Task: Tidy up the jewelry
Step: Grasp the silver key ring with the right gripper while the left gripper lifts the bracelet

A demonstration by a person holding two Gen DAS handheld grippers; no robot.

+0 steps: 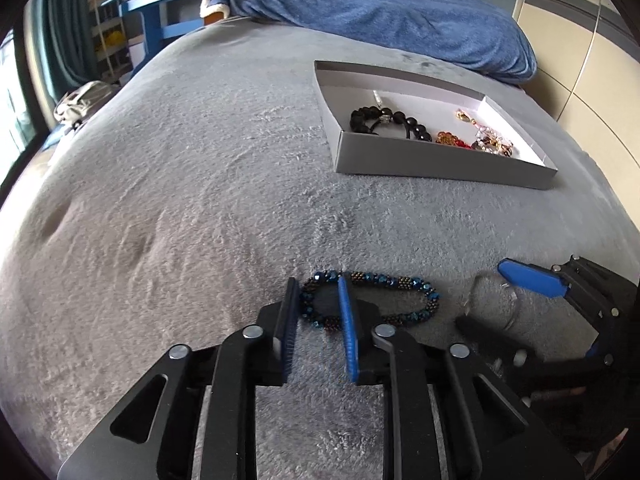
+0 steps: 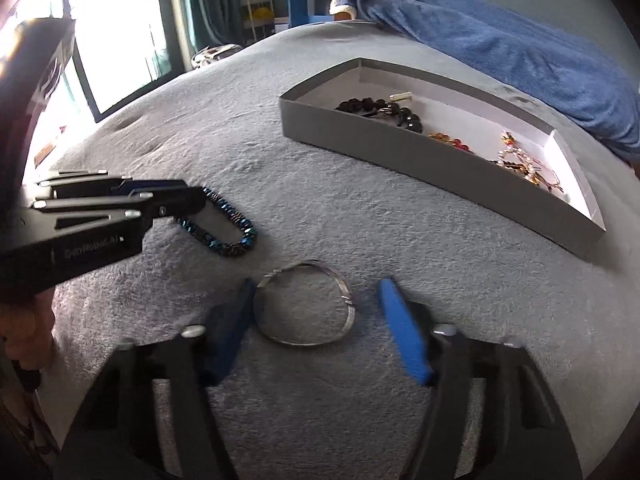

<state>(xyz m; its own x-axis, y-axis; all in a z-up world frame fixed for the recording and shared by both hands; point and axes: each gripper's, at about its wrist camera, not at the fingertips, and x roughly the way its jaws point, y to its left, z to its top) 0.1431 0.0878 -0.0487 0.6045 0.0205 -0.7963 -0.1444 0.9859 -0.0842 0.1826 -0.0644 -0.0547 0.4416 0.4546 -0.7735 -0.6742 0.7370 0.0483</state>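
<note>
A blue beaded bracelet (image 1: 400, 300) lies on the grey bedspread. My left gripper (image 1: 318, 292) is open, its jaws straddling the bracelet's left end, one finger inside the loop. The bracelet also shows in the right wrist view (image 2: 230, 228) under the left gripper (image 2: 188, 196). A thin silver bangle (image 2: 306, 304) lies flat between the open jaws of my right gripper (image 2: 316, 300). In the left wrist view the bangle (image 1: 492, 300) sits between the right gripper's fingers (image 1: 528, 280). A grey box (image 1: 440, 164) holds black beads (image 1: 384, 118) and red and pearl pieces.
The grey box (image 2: 400, 148) stands further back on the bed. A blue blanket (image 1: 380, 12) lies at the head of the bed. A blue table (image 1: 160, 16) and shelves stand beyond the bed on the left. A window (image 2: 116, 20) is at left.
</note>
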